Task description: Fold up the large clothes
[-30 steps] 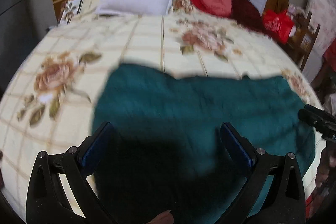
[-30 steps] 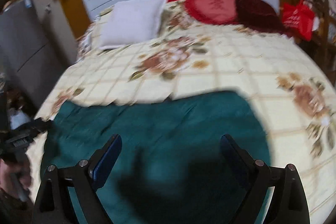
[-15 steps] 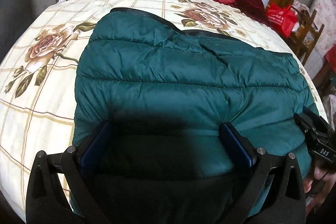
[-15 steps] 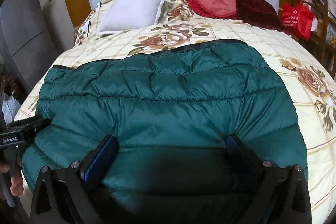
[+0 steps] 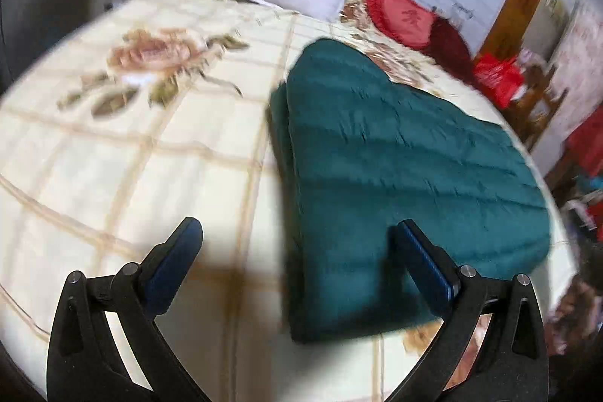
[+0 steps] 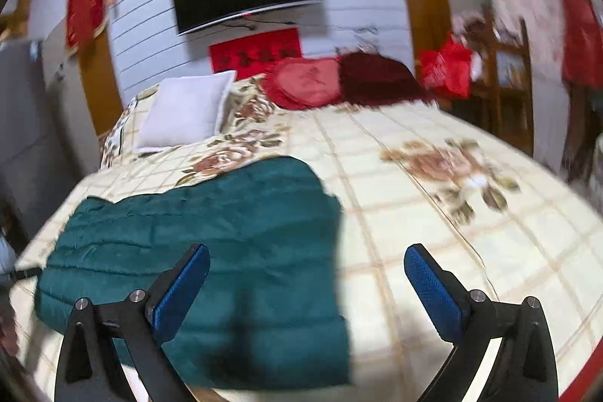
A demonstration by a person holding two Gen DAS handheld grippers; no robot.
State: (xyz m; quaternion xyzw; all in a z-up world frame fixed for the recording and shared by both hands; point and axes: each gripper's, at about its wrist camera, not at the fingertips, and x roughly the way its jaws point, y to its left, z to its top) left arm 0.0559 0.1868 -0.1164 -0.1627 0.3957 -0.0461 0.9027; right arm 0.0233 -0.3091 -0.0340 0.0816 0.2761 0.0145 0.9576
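Item 1 — dark teal quilted puffer jacket [image 5: 395, 153], lying folded in stacked layers on the cream floral-print bedspread [image 5: 113, 145], near the foot of the bed, its layered edge visible along one side.

Item 2 — left gripper [image 5: 297, 262]: jaws spread wide, holding nothing, above the jacket's edge.

Item 3 — right gripper [image 6: 307, 283]: jaws likewise apart and empty, beside the jacket's other edge.

Risk: the padded fill looks springy — the top layer may likely lift or slide open unpressed. A pinch on only 1 layer would drag the stack askew. Both views are blurred; fine seams unreadable.
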